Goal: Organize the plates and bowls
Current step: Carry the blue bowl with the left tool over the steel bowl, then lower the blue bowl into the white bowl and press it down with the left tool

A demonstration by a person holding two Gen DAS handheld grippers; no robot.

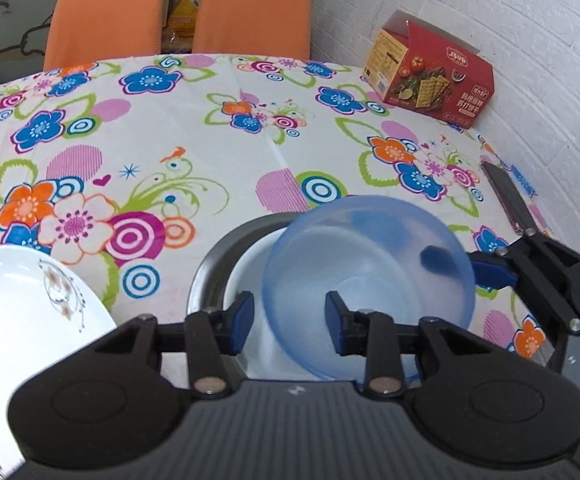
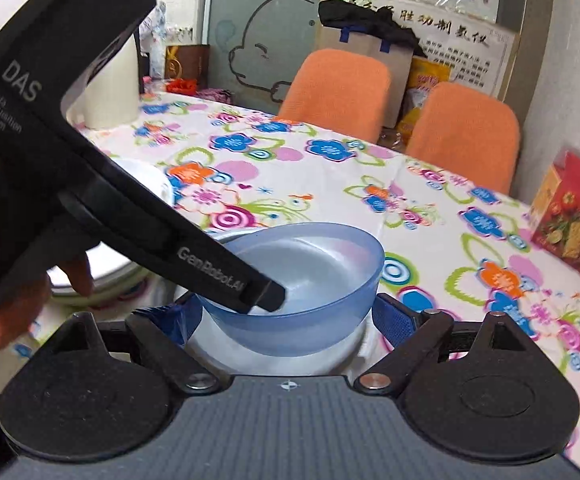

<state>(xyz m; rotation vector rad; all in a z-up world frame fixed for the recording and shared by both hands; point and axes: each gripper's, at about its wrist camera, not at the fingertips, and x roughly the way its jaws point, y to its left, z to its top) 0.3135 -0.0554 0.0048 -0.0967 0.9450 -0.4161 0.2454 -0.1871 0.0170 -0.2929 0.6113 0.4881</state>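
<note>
The blue bowl [image 1: 366,276] sits tilted inside the metal bowl [image 1: 218,256] near the table's front edge, the left gripper [image 1: 290,320] spread open astride its rim, the right gripper [image 2: 286,320] also open around it, so it could slip sideways.

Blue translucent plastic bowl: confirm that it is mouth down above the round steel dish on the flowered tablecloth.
Not quite. The blue translucent plastic bowl is mouth up and tilted, not mouth down; the right wrist view looks straight into its open inside. The rest holds: it is above the round steel dish on the flowered tablecloth.
</note>
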